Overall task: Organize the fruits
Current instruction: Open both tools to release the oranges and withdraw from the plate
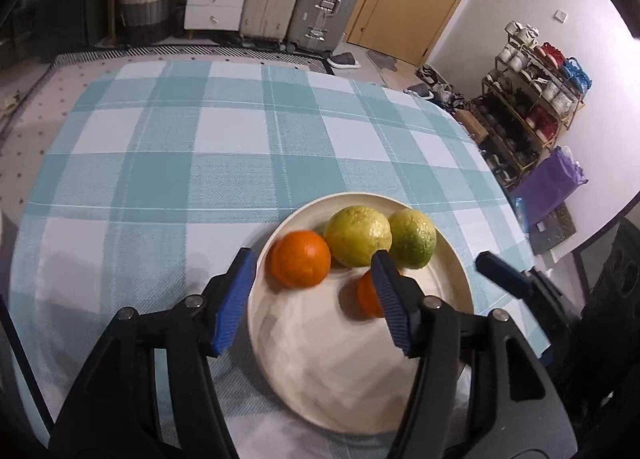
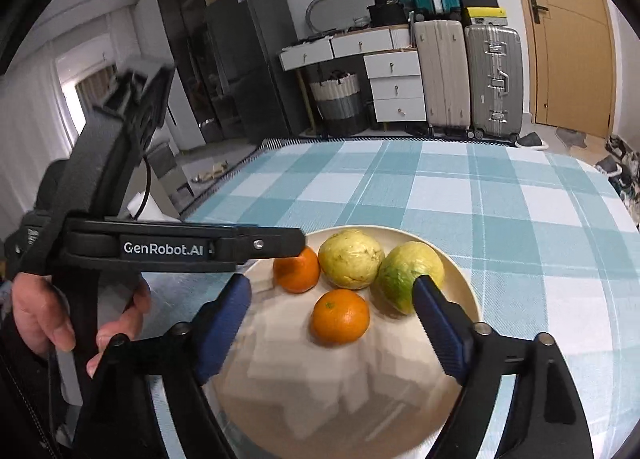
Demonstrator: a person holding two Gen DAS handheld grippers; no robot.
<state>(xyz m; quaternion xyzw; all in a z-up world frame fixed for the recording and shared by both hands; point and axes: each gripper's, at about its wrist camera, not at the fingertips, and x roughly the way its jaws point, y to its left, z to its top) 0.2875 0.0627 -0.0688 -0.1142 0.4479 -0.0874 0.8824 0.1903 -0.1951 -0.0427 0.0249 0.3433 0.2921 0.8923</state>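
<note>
**Four fruits on the plate, both grippers open above them**

Left wrist view: the left gripper (image 1: 314, 287) hangs over the near-left rim of the plate (image 1: 320, 387), which sits on the checked tabletop (image 1: 192, 147). Its jaws stand apart with nothing pressed between them. The far orange (image 1: 300, 259) lies just ahead, between the blue pads and closer to the left one. The near orange (image 1: 368, 295) is half hidden behind the right pad. Behind them sit the yellow citrus (image 1: 358, 235) and, to its right, the green citrus (image 1: 414, 237), touching each other. At the right edge, a dark blue finger of the other gripper pokes in.

Right wrist view: the right gripper (image 2: 332, 299) is wide open and empty, and the near orange (image 2: 340, 317) sits almost dead centre between its pads, the closest fruit to it. The right pad overlaps the green citrus (image 2: 408, 279). The left tool crosses in from the left, its tip over the far orange (image 2: 298, 269), a hand (image 2: 44, 311) gripping its handle.

All four are roundish, so I see no long axis to line up with. If anything needs shifting, the right gripper looks best placed for the near orange, the left for the far one.
</note>
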